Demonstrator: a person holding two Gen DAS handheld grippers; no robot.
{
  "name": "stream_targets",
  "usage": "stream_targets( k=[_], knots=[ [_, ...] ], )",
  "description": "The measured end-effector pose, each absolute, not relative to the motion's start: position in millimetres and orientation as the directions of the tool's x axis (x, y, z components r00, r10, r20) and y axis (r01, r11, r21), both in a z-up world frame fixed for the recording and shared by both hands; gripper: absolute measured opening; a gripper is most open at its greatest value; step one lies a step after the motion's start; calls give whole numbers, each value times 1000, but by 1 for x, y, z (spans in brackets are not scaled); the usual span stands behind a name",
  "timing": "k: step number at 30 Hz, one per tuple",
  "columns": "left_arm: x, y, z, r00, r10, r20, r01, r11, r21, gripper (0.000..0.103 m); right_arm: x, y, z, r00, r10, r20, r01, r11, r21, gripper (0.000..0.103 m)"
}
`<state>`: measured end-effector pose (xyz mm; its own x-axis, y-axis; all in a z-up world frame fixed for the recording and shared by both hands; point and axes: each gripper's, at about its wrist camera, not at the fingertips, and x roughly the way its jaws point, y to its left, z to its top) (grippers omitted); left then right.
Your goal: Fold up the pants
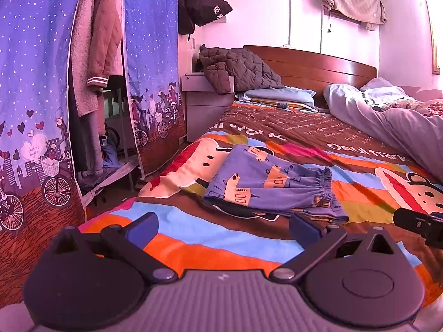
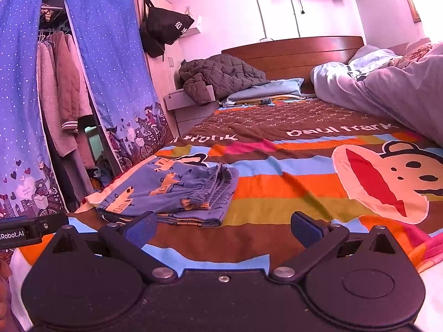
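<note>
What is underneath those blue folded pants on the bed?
The blue folded pants lie on a striped cartoon bedspread; a monkey-face print peeks out beside them. What the bedspread shows directly beneath them is covered. Both grippers are open and empty.

Ahead of the left gripper (image 1: 223,228), the pants (image 1: 270,186) hide their own lower layers under the fold. To its right, the right gripper (image 1: 420,225) is cut off by the picture's edge, so its fingers go unseen. Beyond both tools, the bedspread (image 2: 277,188) runs under a grey duvet (image 2: 393,94), itself cropped at the right.
</note>
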<state>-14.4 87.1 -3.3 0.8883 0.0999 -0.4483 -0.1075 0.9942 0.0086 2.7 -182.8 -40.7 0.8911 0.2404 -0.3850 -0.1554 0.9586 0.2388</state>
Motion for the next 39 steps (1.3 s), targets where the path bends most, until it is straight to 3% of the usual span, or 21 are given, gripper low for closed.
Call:
stream_targets(
  k=[39],
  knots=[
    [-12, 91, -6, 873, 80, -481, -112, 993, -38, 103, 1, -178, -39, 891, 241, -386, -154, 958, 242, 102]
  ],
)
